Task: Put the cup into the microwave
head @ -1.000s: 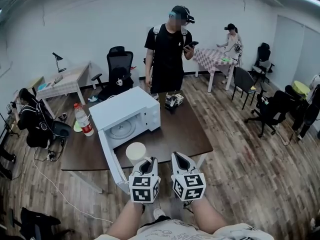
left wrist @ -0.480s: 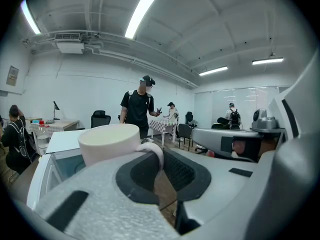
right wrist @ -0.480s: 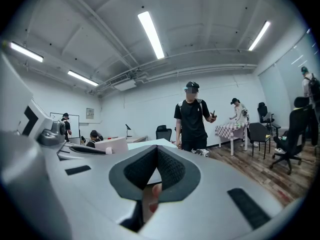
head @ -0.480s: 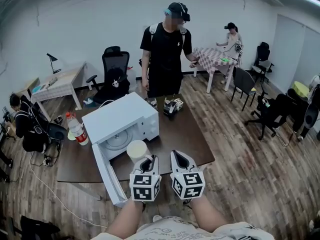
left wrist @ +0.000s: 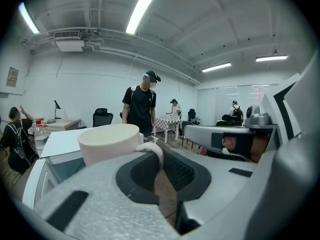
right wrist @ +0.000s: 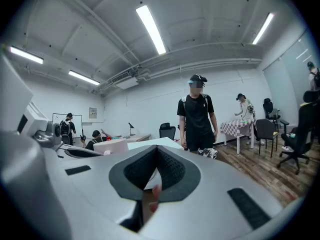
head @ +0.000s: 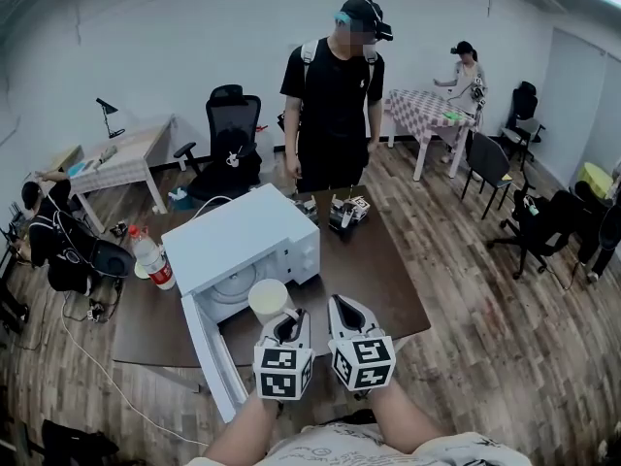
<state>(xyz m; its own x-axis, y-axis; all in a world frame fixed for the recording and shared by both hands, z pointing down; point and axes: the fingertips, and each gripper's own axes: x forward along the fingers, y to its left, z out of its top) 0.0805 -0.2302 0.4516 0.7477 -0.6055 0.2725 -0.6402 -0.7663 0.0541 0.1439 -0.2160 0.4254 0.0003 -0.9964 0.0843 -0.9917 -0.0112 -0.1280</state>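
Observation:
A white microwave (head: 247, 231) stands on the brown table (head: 383, 275), its door (head: 212, 357) swung open toward me and the glass turntable (head: 225, 287) showing inside. My left gripper (head: 288, 316) is shut on the handle of a white cup (head: 269, 299), which hangs upright just in front of the open cavity. The left gripper view shows the cup (left wrist: 110, 141) at the left and its handle (left wrist: 152, 151) pinched between the pads. My right gripper (head: 346, 309) is right beside the left one, shut and holding nothing; its jaws (right wrist: 157, 151) meet at the tips.
A person in black (head: 335, 95) stands at the table's far edge. A small device (head: 344, 212) lies on the table near that person. A water bottle (head: 155, 260) stands left of the microwave. Office chairs, other tables and other people are farther off.
Both grippers have moved forward together, carrying the cup closer to the microwave's open front. The standing person has lowered an arm.

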